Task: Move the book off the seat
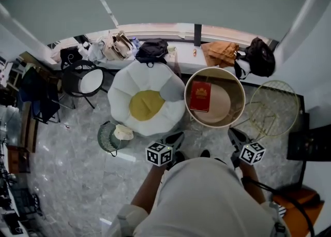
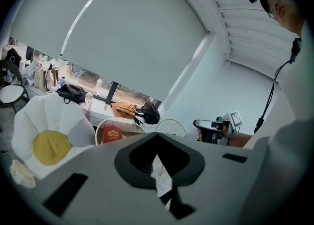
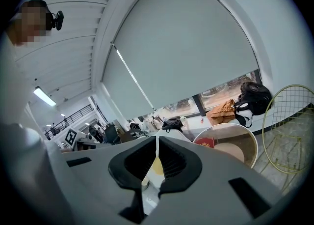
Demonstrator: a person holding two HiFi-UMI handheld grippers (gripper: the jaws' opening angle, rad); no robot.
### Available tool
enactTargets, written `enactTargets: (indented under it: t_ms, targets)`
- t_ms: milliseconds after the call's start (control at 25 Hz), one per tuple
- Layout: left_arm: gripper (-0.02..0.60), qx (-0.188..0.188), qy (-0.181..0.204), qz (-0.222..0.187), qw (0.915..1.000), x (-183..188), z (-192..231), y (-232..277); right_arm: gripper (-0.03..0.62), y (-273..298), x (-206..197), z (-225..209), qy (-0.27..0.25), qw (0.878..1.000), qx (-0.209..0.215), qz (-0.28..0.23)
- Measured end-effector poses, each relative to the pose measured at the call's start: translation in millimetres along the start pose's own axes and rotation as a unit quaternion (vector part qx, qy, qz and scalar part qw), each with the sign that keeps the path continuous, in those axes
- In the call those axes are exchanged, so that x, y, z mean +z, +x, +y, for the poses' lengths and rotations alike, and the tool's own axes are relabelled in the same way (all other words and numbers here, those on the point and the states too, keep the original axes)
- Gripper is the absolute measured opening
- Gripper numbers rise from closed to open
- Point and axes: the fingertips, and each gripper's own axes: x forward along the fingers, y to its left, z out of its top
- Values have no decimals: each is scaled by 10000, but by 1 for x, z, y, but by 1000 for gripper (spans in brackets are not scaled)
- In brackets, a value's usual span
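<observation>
— Where is the book sitting right now?

— The red book [image 1: 200,97] is lying flat on the beige pad of the round tub seat [image 1: 187,107], right of centre in the head view. It is a rectangular cover with a gold emblem, and it is resting toward the left side of the pad, close under the smooth cream rim.

— And the grippers, are they holding anything?

— No. The left gripper [image 1: 177,137] is hovering in the lower middle of the frame, clear of the seat, with its dark pads pressing together on nothing. The right gripper [image 1: 234,133] is hanging just below the seat's rim, and its ribbed black jaws are meeting too, empty. Neither one is touching the book.

— What is standing around the seat?

— A puffy white flower-shaped cushion [image 1: 124,93] with a round yellow centre is sitting just beside it on the left. A thin gold wire chair [image 1: 271,107] is standing on the right, all open lattice. Everything is resting on a glossy grey marbled floor [image 1: 72,179].
</observation>
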Motion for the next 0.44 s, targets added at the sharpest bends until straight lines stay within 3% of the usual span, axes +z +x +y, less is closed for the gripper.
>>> enactTargets:
  t_ms: [440]
  targets:
    - [2, 39, -103, 12, 9999, -6, -6, 5, 44, -14, 1, -14, 188, 9997, -65, -107]
